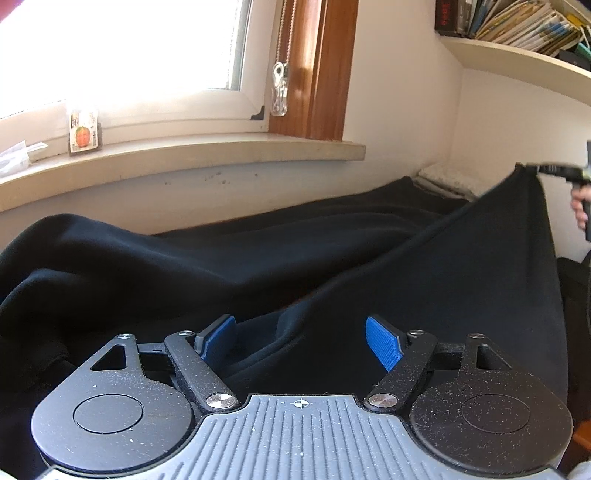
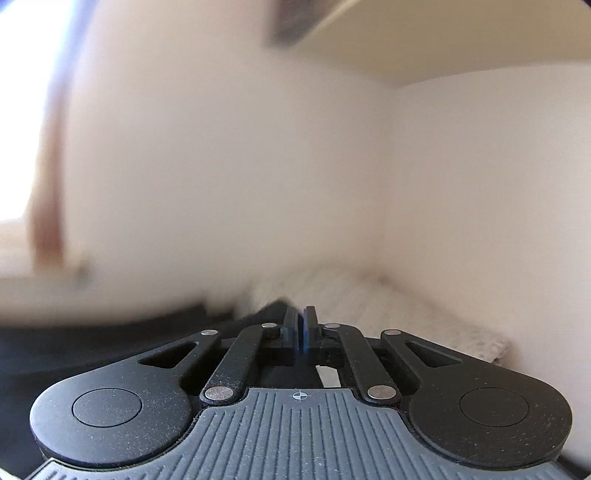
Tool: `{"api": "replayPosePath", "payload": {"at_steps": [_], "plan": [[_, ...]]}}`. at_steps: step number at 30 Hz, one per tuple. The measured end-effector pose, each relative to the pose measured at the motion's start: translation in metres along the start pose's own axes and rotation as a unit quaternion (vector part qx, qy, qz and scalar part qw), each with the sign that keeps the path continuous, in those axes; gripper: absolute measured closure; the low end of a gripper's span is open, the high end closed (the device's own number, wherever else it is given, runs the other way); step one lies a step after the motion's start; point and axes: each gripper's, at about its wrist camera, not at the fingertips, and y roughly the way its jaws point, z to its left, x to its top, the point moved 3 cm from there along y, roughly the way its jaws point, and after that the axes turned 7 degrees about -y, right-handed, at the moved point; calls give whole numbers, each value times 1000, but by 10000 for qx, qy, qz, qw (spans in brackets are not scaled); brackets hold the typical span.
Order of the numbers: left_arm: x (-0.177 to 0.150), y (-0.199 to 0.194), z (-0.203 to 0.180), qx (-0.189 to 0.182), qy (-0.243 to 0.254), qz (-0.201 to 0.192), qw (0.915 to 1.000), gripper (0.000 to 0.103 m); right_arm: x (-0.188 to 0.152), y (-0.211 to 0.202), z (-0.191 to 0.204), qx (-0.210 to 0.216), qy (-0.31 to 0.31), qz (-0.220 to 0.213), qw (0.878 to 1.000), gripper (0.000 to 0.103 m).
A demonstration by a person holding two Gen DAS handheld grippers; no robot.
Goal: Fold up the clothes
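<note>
A black garment (image 1: 258, 258) lies spread and rumpled on the surface below the window. My left gripper (image 1: 301, 341) is open, its blue pads on either side of a fold of the black cloth. My right gripper (image 2: 301, 328) is shut on an edge of the black garment (image 2: 110, 332). In the left wrist view the right gripper (image 1: 532, 170) holds a corner of the cloth lifted high at the far right, pulling it into a taut peak. The right wrist view is blurred by motion.
A windowsill (image 1: 184, 162) with a small card (image 1: 84, 127) runs along the back wall. A shelf of books (image 1: 524, 33) hangs at the upper right. A white knitted cloth (image 1: 447, 179) lies in the far corner; it also shows in the right wrist view (image 2: 388, 306).
</note>
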Motion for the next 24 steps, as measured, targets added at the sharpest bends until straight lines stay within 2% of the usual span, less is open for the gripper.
{"api": "replayPosePath", "payload": {"at_steps": [2, 3, 5, 9, 12, 15, 16, 17, 19, 22, 24], "plan": [[0, 1, 0, 5, -11, 63, 10000, 22, -5, 23, 10, -51, -307, 575, 9979, 98], [0, 2, 0, 16, -26, 84, 10000, 22, -9, 31, 16, -109, -446, 735, 9962, 94], [0, 3, 1, 34, -61, 101, 9999, 20, -13, 28, 18, 55, -240, 653, 9976, 72], [1, 6, 2, 43, -88, 181, 9998, 18, -26, 4, 17, 305, -74, 456, 9985, 70], [0, 7, 1, 33, -51, 228, 9997, 17, -45, -10, 20, 795, -137, 538, 9953, 70], [0, 10, 0, -1, -38, 350, 9994, 17, -67, -20, 30, 947, -352, 615, 9930, 70], [-1, 10, 0, 10, -32, 352, 9994, 17, -73, -27, 30, 863, -421, 507, 9941, 70], [-1, 9, 0, 21, -26, 354, 9994, 17, -78, -37, 28, 585, -419, 256, 9971, 70], [-2, 9, 0, 21, -40, 358, 9993, 17, -86, -52, 3, 17, 124, 2, 9999, 68], [-2, 10, 2, 4, -92, 395, 9992, 17, -108, -58, -42, -310, 979, 153, 9946, 69], [-2, 11, 2, 3, -115, 404, 9991, 17, -124, -62, -58, -210, 1388, 279, 9897, 69]]}}
